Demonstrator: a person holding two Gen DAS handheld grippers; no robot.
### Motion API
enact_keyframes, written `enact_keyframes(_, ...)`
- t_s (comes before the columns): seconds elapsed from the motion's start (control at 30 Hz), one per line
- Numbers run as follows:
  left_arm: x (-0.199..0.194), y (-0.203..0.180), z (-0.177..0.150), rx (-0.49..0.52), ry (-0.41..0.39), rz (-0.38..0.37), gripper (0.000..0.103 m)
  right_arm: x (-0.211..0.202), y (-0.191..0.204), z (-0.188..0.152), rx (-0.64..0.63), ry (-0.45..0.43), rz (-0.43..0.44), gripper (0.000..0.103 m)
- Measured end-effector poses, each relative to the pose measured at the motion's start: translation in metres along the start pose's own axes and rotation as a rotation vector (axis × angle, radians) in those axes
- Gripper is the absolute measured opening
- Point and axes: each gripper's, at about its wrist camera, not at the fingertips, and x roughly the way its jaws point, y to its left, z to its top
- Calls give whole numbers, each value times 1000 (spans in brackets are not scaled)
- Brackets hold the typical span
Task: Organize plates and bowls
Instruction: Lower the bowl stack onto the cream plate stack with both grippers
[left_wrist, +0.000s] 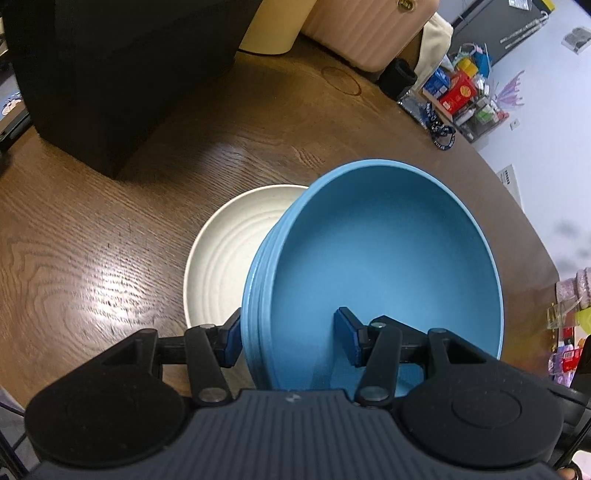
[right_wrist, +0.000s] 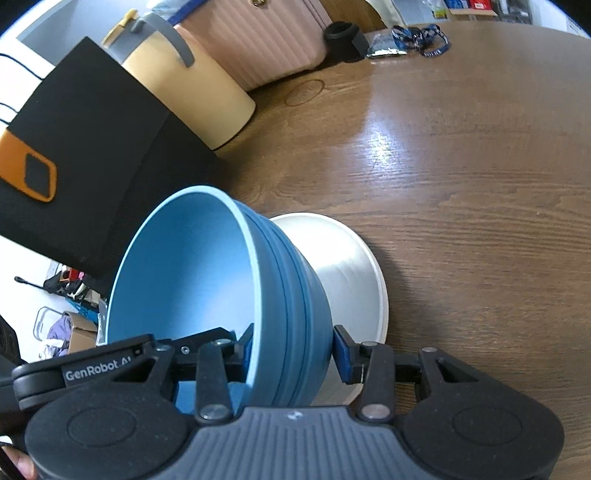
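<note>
Two grippers are seen clamped on one blue bowl (left_wrist: 380, 266), each from its own side. The left gripper (left_wrist: 291, 341) is pinched across the wall, one pad on the ribbed outside and the other inside the basin. The right gripper (right_wrist: 291, 350) is pinched on the opposite wall in the same manner, its jaws only partly closed because the wall fills the gap between them. The bowl is carried tilted above the wooden table (left_wrist: 92, 258), over and partly in front of a cream plate (left_wrist: 225, 254) that lies flat on the wood; whether the bowl's foot touches the plate cannot be told.

The bowl is judged to be light and stiff, of matte plastic or a similar composite, since no flexing of the wall is seen under the pads. The stepped ribs round the outside are likely to give the outer pads some purchase, while the smooth inner face may let a pad slide if the grip is slackened. The rim is judged to be the best place to be taken, as is done here, with one pad either side of the wall. The plate is thought to be stiff as well, shallow and low-rimmed, so that it would best be lifted by its raised edge.
</note>
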Motion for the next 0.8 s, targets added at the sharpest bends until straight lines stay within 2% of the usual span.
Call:
enact_keyframes(0.23, 13, 4, 11, 46, 44, -3, 52, 10, 0, -3, 55, 0, -27, 40)
enact_keyframes(0.53, 14, 3, 16, 109, 57, -11, 51, 12, 5, -3, 82, -20, -59, 40)
enact_keyframes(0.73, 12, 2, 17, 145, 48, -18, 55, 9, 11, -5, 78, -55, -86, 44)
enact_keyframes(0.77, 10, 3, 17, 146, 46, -19, 56, 8, 12, -5, 77, -62, -90, 46)
enact_keyframes(0.8, 8, 4, 17, 148, 41, -20, 58, 6, 13, -6, 76, -69, -94, 53)
